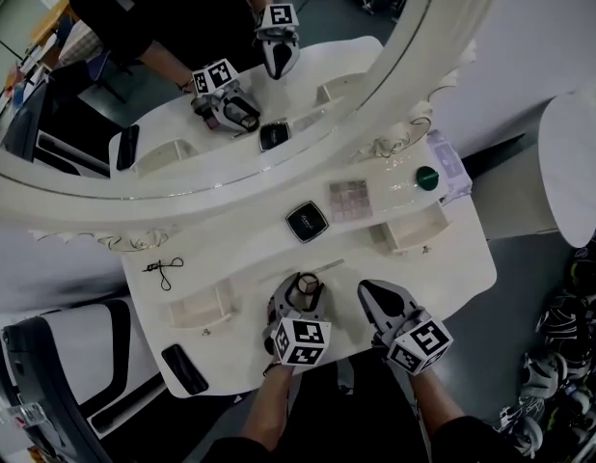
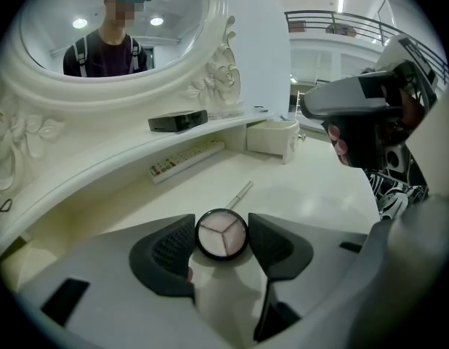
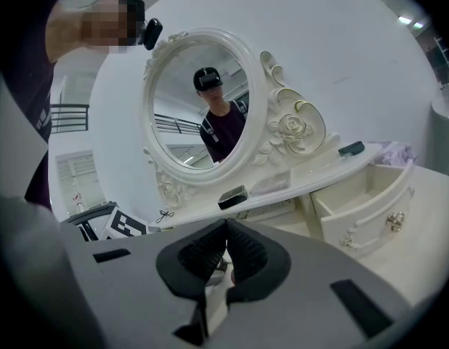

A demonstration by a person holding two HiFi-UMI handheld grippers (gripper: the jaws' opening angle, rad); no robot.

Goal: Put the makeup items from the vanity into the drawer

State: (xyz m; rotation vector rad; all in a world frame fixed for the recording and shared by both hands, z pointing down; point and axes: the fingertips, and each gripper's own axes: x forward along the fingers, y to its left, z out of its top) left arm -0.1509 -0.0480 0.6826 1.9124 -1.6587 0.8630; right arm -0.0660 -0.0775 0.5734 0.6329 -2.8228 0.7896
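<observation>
- Round compact [image 1: 307,285]: on the vanity [image 1: 462,268] top, near its front edge.
- Square case [image 1: 306,221]: behind it, mid-shelf.
- Palette [image 1: 349,201]: just right of the case.
- Open drawer [image 1: 414,230]: below the shelf's right end.

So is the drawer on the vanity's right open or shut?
Open. The drawer stands pulled out from under the shelf, its inside showing in the right gripper view.

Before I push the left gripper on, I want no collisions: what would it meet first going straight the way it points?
Most likely the round three-shade compact, lying on the vanity top right between the left gripper's open jaws; then that top itself.
</observation>
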